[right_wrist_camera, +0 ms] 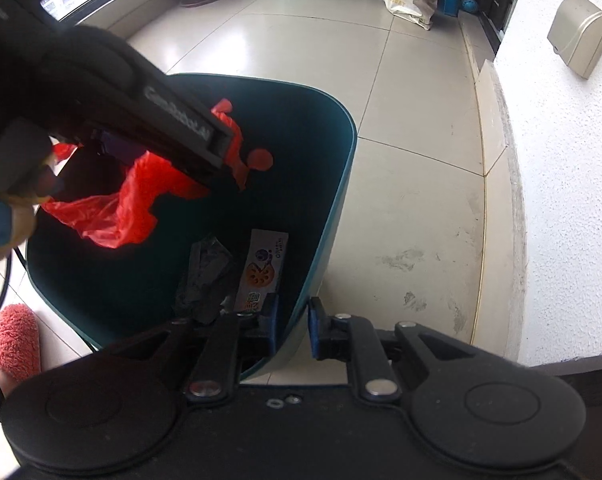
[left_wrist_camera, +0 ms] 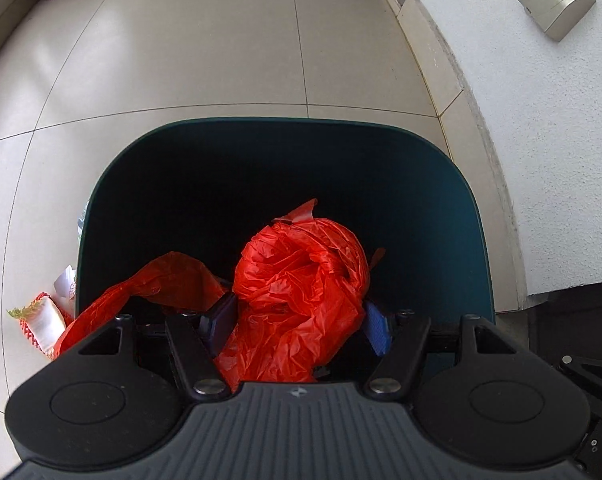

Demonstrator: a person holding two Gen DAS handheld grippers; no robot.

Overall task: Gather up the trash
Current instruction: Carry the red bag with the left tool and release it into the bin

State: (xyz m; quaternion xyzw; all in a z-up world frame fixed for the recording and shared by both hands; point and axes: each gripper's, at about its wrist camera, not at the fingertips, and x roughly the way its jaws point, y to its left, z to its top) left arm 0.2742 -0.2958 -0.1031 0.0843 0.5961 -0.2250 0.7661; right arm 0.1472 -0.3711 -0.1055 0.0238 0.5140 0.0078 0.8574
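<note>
The left tool [left_wrist_camera: 301, 322] is above the open mouth of a dark green plastic trash bin [left_wrist_camera: 453, 184], and its two blue pads stand wide apart with a crumpled red thin plastic bag [left_wrist_camera: 301, 276] bunched between them. The pads press on the bag from both sides, so the left tool grips it. One loose end of the bag hangs over the near rim of the bin to the left.

The right tool [right_wrist_camera: 293, 326] is closed on the bin's thin wall, one blue pad inside and one outside the rim. At the bottom of the bin lie a crumpled black wrapper [right_wrist_camera: 207, 276] and a white printed food packet [right_wrist_camera: 263, 268], side by side.

The bin stands on a pale tiled floor [left_wrist_camera: 181, 60] near a white rough wall [left_wrist_camera: 541, 160]. On the floor just beside the bin's left side lies some small red and white packaging [left_wrist_camera: 45, 320].
</note>
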